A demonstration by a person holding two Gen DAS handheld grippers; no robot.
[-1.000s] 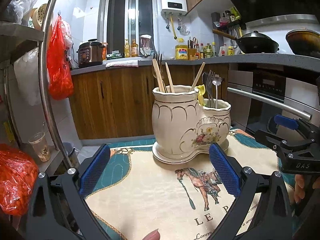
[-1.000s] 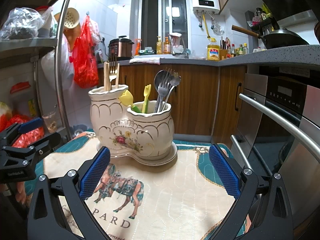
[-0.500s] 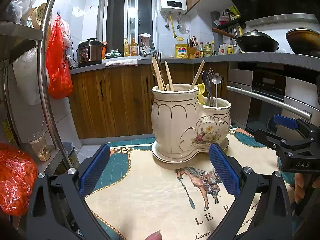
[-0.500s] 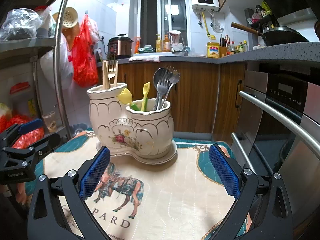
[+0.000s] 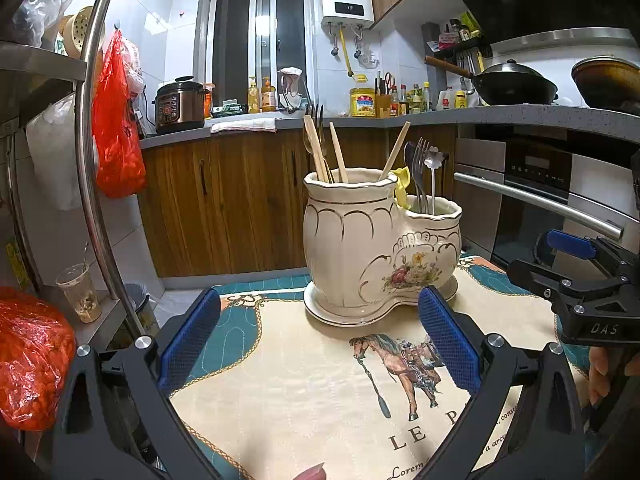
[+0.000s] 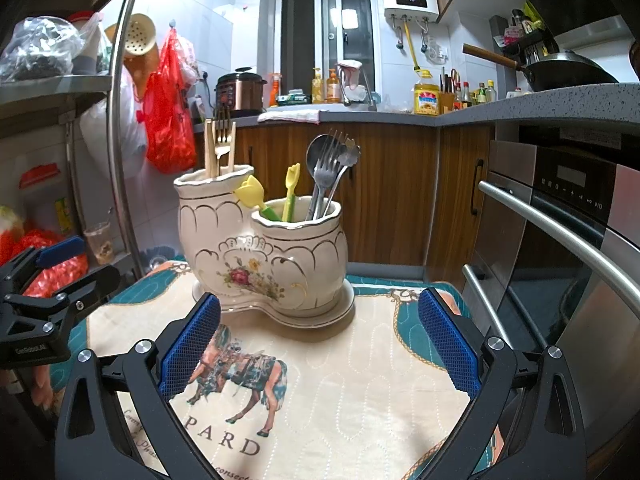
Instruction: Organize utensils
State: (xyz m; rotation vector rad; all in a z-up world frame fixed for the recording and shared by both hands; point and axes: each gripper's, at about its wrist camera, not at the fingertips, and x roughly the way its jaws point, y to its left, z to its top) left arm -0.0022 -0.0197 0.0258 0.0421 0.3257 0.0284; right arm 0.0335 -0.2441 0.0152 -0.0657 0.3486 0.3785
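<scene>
A cream two-pot ceramic utensil holder (image 5: 372,248) stands on a horse-print cloth; it also shows in the right wrist view (image 6: 260,252). Its taller pot holds wooden chopsticks (image 5: 338,152) and a gold fork (image 6: 223,136). Its lower pot holds a metal fork and spoons (image 6: 326,168) and yellow tulip-topped picks (image 6: 251,196). My left gripper (image 5: 318,344) is open and empty, in front of the holder. My right gripper (image 6: 318,344) is open and empty, also short of the holder. Each gripper shows at the edge of the other's view.
The cloth (image 6: 340,392) covers a small table. An oven with a steel handle (image 6: 560,236) stands at the right. A metal rack with red bags (image 5: 28,352) stands at the left. Wooden cabinets (image 5: 240,208) lie behind.
Both grippers have drifted slightly; the holder looks a little closer in the right wrist view. Nothing was taken hold of or let go.
</scene>
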